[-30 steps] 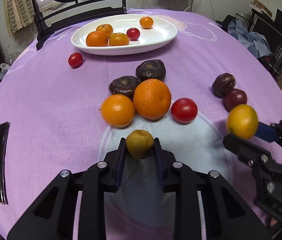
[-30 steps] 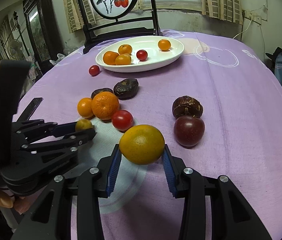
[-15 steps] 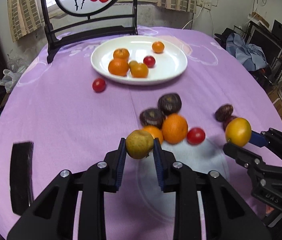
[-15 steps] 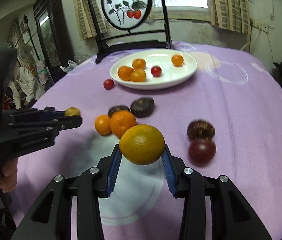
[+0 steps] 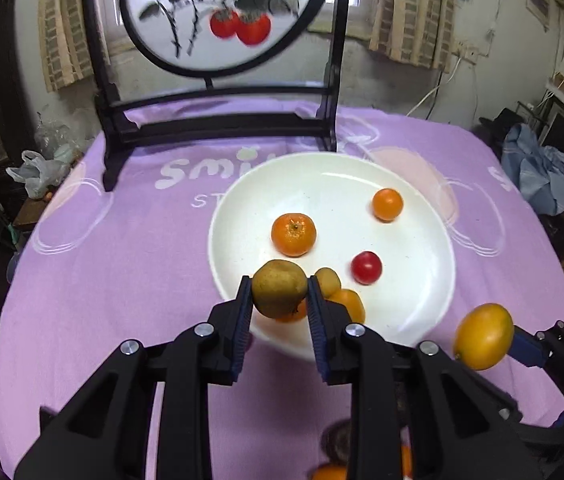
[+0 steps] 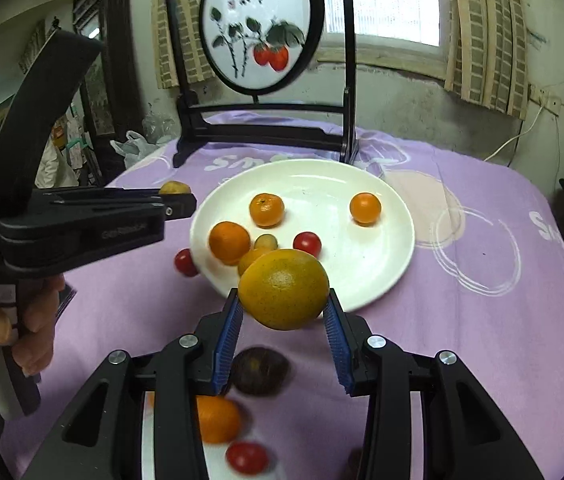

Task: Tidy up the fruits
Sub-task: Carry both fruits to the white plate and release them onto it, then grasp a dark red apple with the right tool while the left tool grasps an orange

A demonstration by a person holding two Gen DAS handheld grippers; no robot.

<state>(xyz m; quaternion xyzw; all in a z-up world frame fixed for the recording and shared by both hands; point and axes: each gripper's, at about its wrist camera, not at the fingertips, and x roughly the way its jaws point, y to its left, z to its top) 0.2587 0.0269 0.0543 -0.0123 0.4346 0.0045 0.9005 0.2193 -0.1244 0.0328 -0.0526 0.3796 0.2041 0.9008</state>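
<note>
Both fingers pairs clamp fruit: left gripper a yellow-brown fruit, right gripper a yellow orange. You're carrying them; next, release over the white plate.

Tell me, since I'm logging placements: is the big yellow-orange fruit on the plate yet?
Not yet. The yellow-orange fruit sits clamped in the right claw, near the white plate.

The plate is seen as glossy white glazed ware, set on a soft matt purple cloth. The left gripper is made of matt black plastic with silvery metal screws — its pads ribbed blue. The orange is finely pitted; the tomato is smooth and shiny
</note>
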